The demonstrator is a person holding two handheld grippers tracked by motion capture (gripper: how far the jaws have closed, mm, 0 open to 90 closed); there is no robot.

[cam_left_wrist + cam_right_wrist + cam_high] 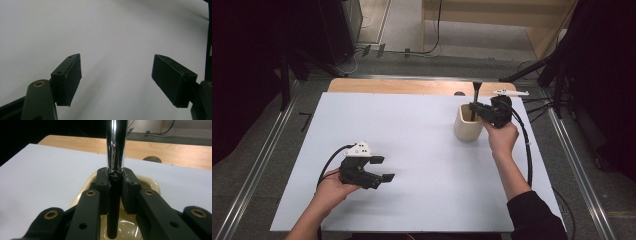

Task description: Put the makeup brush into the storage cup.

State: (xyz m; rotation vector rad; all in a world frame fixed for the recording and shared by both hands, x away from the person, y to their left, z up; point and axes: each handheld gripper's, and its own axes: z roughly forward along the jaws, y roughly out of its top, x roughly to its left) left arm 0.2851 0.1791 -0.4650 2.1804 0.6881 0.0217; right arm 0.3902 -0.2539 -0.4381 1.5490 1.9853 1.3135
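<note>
right gripper (115,178) is clamping a stiff, slick, likely light metal-and-black utensil (115,150) at the handle joint, lowering it upright into the cream cup (467,127); left gripper (382,168) is idling wide open.

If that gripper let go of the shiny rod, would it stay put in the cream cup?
Probably it would lean on the cup rim: the rod stands taller than the cup. Its polished metal looks stiff and slippery. The right gripper clamps it upright; its weight might tip the cup.
</note>
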